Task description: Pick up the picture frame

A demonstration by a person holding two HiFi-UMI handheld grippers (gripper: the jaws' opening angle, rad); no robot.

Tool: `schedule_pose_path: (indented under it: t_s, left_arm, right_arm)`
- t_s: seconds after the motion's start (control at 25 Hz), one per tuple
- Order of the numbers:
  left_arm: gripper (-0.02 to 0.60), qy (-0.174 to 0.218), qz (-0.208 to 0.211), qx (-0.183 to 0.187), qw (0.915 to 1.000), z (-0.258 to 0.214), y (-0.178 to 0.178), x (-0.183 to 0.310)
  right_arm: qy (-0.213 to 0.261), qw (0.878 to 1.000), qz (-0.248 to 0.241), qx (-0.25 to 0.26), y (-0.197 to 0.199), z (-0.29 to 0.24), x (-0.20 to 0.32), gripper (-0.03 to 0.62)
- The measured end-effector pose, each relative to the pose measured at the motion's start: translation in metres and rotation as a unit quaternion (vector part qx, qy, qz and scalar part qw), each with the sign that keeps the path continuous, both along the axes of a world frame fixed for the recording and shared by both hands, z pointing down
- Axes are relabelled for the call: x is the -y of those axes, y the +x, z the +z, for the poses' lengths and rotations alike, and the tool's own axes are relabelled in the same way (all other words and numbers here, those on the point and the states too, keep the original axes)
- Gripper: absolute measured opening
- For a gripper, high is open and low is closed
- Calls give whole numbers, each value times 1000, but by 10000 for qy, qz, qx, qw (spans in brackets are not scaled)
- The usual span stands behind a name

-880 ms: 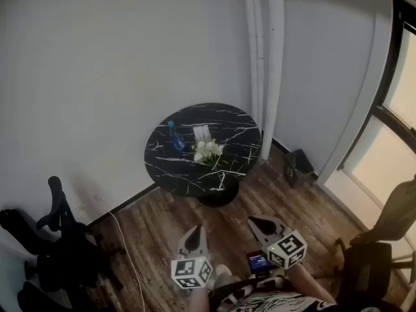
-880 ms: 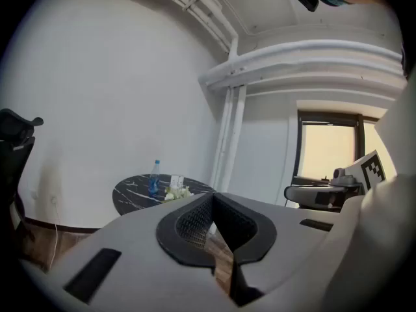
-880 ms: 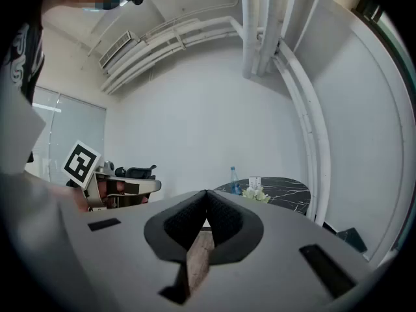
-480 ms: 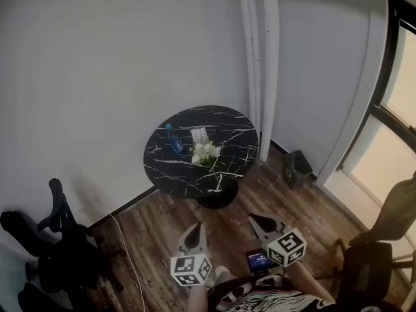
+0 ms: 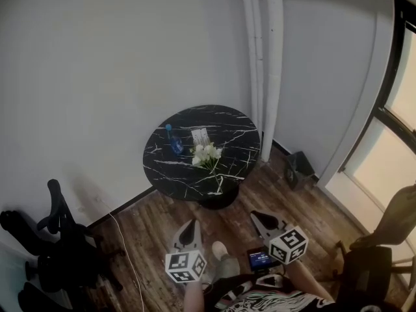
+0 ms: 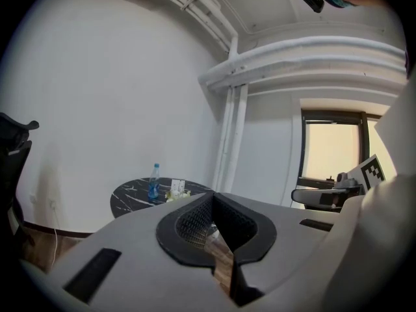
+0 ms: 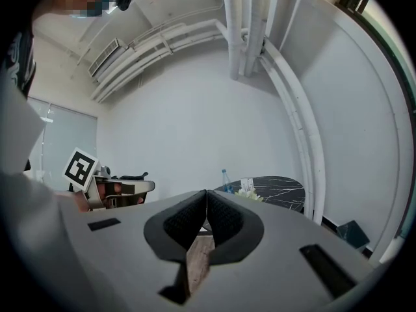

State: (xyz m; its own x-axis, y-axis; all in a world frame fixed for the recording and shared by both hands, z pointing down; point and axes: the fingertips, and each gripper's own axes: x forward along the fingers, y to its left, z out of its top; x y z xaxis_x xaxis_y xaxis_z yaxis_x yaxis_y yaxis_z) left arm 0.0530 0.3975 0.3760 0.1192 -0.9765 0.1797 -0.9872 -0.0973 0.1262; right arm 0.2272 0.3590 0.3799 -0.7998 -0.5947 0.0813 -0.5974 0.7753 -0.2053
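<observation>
A small white picture frame (image 5: 200, 136) stands upright near the middle of the round black marble table (image 5: 234, 129) by the wall. It also shows as a pale speck, the frame (image 6: 177, 186) in the left gripper view and the frame (image 7: 246, 185) in the right gripper view. My left gripper (image 5: 190, 227) and right gripper (image 5: 260, 219) hang low over the wood floor, well short of the table. Both are shut with nothing between the jaws.
A blue bottle (image 5: 174, 140) and white flowers (image 5: 207, 153) sit beside the frame. White pipes (image 5: 263, 57) run up the wall behind the table. A black office chair (image 5: 62, 239) stands at left, a dark bin (image 5: 299, 166) at right, a window beyond.
Both grippers have shifted slightly lower in the head view, the left one leftward. The table sits a touch higher in the picture. The jaws stayed shut.
</observation>
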Motion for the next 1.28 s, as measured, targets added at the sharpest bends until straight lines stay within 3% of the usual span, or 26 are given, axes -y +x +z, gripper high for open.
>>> schedule_pose_path:
  t_s: [0.36,0.92,1.28]
  left_arm:
    - [14,-68,106,-176,9998,16,-36,98]
    - [14,-246,565,-221,9979,14,-141,325]
    - [14,-367,702,-439,9959,36,-185,404]
  right_arm:
    - [-237,9994,189,-162,-26,21,90,18]
    - [-615,9959,532,-400,-137,25,302,18]
    - [-836,9907,733,-786,-170,50,376,18]
